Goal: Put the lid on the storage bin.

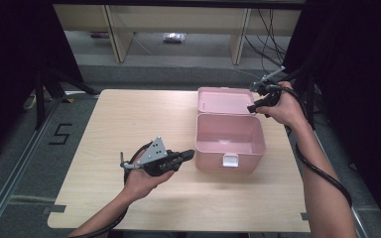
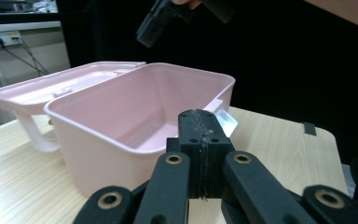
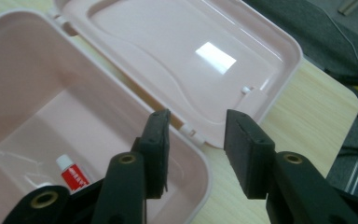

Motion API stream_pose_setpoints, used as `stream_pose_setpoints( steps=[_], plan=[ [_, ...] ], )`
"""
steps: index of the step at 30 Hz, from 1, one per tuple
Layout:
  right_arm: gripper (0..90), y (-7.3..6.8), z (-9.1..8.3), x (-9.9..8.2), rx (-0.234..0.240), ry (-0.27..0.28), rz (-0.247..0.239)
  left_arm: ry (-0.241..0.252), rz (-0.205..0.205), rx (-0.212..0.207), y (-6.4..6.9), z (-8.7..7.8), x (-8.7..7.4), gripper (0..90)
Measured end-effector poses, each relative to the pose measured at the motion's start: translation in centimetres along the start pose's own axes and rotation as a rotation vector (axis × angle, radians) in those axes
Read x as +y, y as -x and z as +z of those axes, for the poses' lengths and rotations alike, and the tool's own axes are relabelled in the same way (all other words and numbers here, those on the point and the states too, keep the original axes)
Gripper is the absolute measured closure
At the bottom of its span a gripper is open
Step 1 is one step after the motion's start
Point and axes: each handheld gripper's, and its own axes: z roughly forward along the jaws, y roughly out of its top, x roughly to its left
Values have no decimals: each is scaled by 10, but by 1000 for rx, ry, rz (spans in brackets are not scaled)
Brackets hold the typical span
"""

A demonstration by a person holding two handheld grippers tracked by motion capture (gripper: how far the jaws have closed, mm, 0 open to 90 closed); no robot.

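Pink box [image 1: 229, 141] lid-open | my right tool [image 1: 260, 101] gapes above its far-right corner | left tool [image 1: 186, 154] pinched empty, just left of it

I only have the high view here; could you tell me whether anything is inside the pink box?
Observer: Yes, the right gripper view shows a small red-and-white tube on the floor of the pink box.
Operator: Thanks. Is the right gripper open?
Observer: The right gripper has its jaws apart, poised over the box's back rim beside the laid-back lid.
Operator: And the left one?
Observer: The left gripper has its jaws pressed together on nothing, pointing at the box's front.
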Motion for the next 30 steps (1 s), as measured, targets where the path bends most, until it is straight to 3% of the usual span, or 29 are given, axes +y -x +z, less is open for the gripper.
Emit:
stream_pose_setpoints(
  steps=[1,6,7,10,12,18,21,27,30],
  plan=[
    [640,4,2,0,-11,3,-4,-1,9,-8,1,2,0,896],
    [720,8,10,0,-26,-5,92,-5,28,-37,4,13,-3,897],
    [725,11,12,0,-39,-5,80,-13,31,-43,4,15,-4,897],
    [762,15,14,0,-53,-3,118,-31,34,-60,6,21,-7,897],
    [773,17,16,0,-59,-3,157,-35,35,-65,7,24,-7,897],
    [784,23,21,-2,-89,2,196,-31,29,-78,8,38,-10,898],
    [782,24,22,-2,-94,1,243,-44,24,-83,10,45,-11,898],
    [775,31,24,-1,-107,14,242,-40,42,-93,11,55,-9,898],
    [772,34,26,-1,-112,16,267,-45,52,-96,11,62,-10,898]
  ],
)
